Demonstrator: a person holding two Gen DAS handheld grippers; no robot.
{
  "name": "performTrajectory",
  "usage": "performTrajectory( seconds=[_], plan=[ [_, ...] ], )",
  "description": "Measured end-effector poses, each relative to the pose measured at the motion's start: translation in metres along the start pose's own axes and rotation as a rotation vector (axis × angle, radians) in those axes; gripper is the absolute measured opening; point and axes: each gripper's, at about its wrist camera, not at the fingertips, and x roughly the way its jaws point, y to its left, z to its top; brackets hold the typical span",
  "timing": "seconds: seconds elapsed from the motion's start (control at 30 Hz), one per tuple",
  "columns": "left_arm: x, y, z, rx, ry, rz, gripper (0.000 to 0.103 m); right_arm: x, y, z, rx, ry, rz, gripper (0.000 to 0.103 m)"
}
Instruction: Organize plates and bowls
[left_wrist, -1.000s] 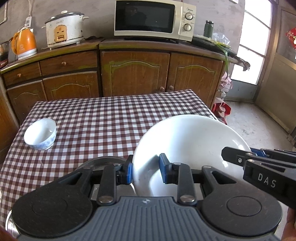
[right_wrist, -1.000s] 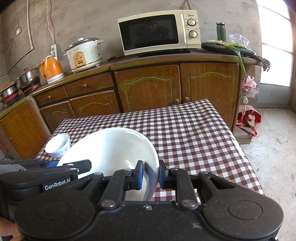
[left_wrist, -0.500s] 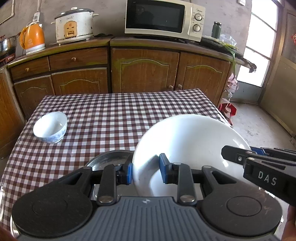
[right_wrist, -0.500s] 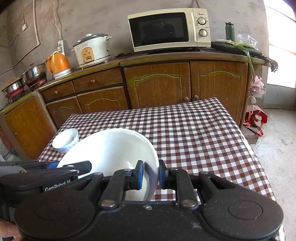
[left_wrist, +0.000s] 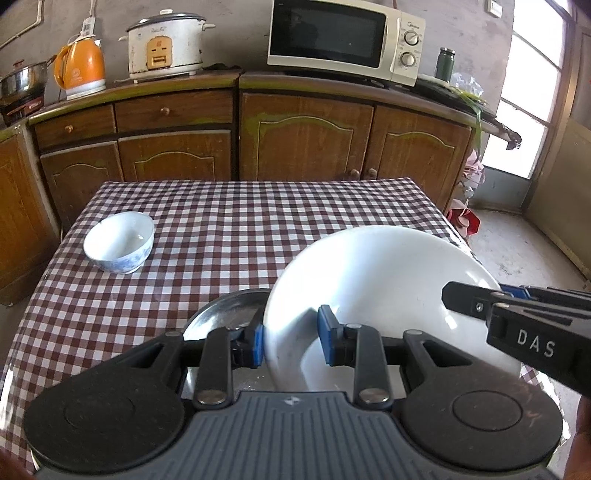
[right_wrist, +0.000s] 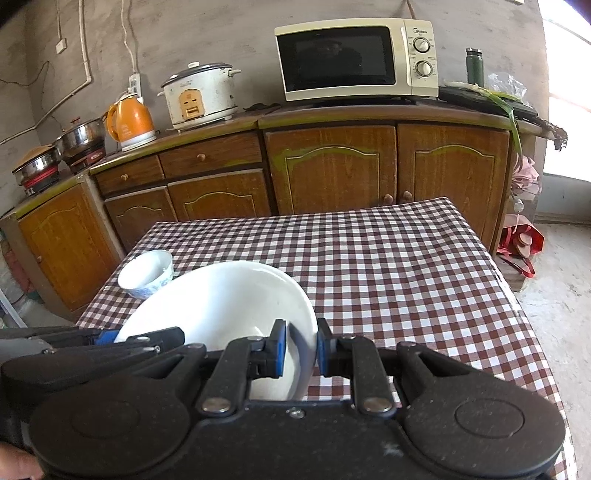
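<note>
Large white ceramic bowl (left_wrist: 376, 295): held tilted above the checked table (left_wrist: 229, 229), left tongs (left_wrist: 290, 341) and right tongs (right_wrist: 298, 349) each clamped on opposite rims; likely heavy, rigid, glazed-slippery, breakable; grip at rim, both sides

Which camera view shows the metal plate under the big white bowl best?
The left wrist view. There the metal plate shows as a shiny arc on the table, left of the large white bowl and behind the left gripper. In the right wrist view the bowl and both grippers hide it completely.
</note>
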Motion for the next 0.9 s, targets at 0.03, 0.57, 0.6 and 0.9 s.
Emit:
performTrajectory(
  seconds=[0.03, 0.57, 0.6, 0.9],
  plan=[
    [-0.001, 0.002, 0.000, -0.003, 0.000, 0.001, 0.030, 0.000, 0.001, 0.000, -0.001, 0.001, 0.003, 0.022],
    [-0.012, 0.028, -0.006, -0.035, -0.002, 0.038, 0.030, 0.004, 0.034, -0.006, -0.037, 0.016, 0.044, 0.022],
    [-0.012, 0.029, -0.006, -0.037, -0.002, 0.040, 0.030, 0.004, 0.036, -0.006, -0.039, 0.015, 0.045, 0.022],
    [-0.019, 0.039, -0.008, -0.050, -0.006, 0.063, 0.030, 0.005, 0.050, -0.007, -0.053, 0.019, 0.068, 0.022]
  ],
)
